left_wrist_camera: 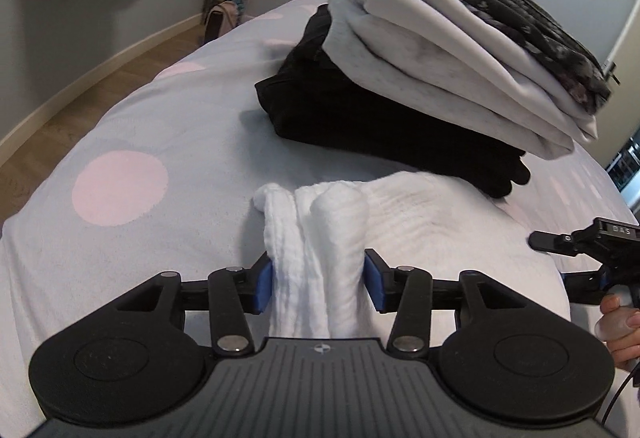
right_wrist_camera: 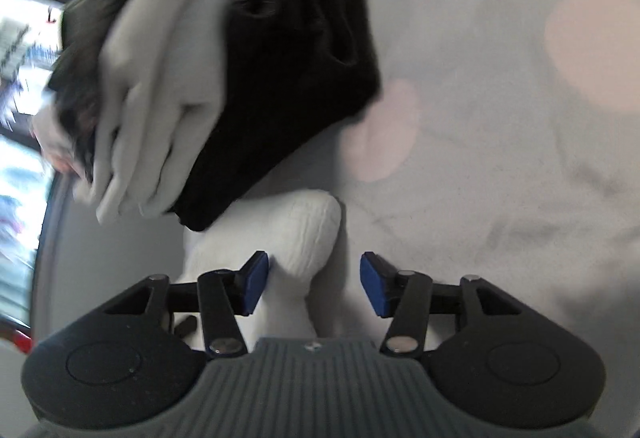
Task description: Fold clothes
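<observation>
Left wrist view: left gripper (left_wrist_camera: 319,284) is clamped on the bunched end of the white cloth (left_wrist_camera: 360,214), both blue pads pressed into the pleats. Right wrist view: right gripper (right_wrist_camera: 314,284) stands with jaws apart, the left pad touching a rolled lobe of the same white cloth (right_wrist_camera: 308,234), the right pad clear of it. The cloth lies on the bedspread (left_wrist_camera: 120,142) directly ahead of both tools, with the stack of folded clothes (left_wrist_camera: 420,50) just beyond it. Likely step: securing a second hold before the fold. The right jaws are best closed on a single edge layer, not the whole roll, level with the left hold, so the cloth can be pulled flat without twist. Long axis appears to run away from the left tool toward the stack; the pleats point the same way. Lifting toward the stack risks toppling it.
</observation>
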